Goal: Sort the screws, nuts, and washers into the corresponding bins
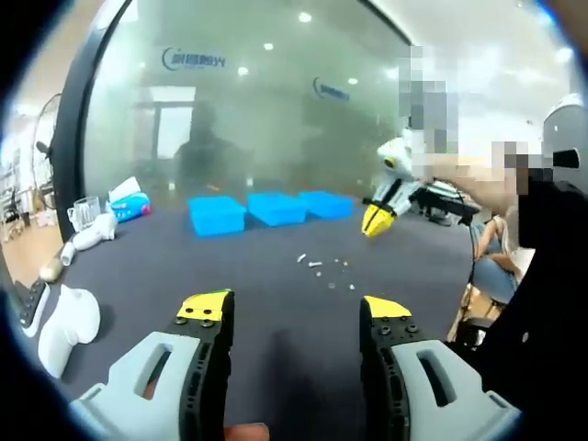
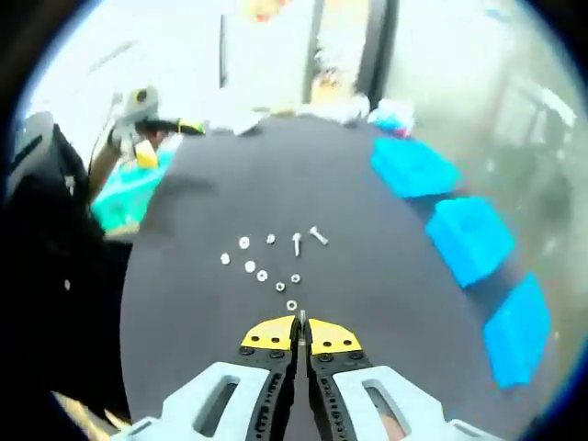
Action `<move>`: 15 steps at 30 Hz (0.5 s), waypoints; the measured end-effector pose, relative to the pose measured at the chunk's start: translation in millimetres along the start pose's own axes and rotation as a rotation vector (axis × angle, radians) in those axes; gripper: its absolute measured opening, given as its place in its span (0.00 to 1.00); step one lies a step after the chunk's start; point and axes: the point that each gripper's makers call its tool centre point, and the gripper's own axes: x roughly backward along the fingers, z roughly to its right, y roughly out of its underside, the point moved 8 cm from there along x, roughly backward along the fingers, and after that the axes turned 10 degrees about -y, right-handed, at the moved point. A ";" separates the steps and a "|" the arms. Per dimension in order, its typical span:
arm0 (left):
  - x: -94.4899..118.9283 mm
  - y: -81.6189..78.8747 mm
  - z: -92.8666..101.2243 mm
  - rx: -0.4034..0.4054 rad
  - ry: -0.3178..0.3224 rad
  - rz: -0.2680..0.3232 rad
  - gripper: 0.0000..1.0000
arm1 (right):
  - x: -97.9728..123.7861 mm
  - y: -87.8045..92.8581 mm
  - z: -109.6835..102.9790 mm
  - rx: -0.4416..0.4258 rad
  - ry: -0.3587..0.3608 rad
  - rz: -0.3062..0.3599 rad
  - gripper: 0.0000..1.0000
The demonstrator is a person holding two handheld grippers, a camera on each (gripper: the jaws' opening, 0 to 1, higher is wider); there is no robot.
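My right claw [image 2: 301, 333], jaws clamped on a small screw [image 2: 301, 317], hangs above the scattered hardware [image 2: 266, 262], with the three blue bins [image 2: 469, 237] off to its right; my left claw [image 1: 294, 317] gapes apart, farther off.

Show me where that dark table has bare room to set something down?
Bare table lies between the scattered small parts and the three blue bins, and ahead of the left gripper. It is crowded around the parts and along the white-cluttered edge.

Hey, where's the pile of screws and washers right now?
In the right gripper view, the small parts lie scattered mid-table, just beyond the right tool, left of the blue bins.
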 end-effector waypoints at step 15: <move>1.1 -20.1 6.4 0.036 -0.017 0.075 0.53 | 74.9 57.8 -18.9 -0.169 0.388 0.351 0.01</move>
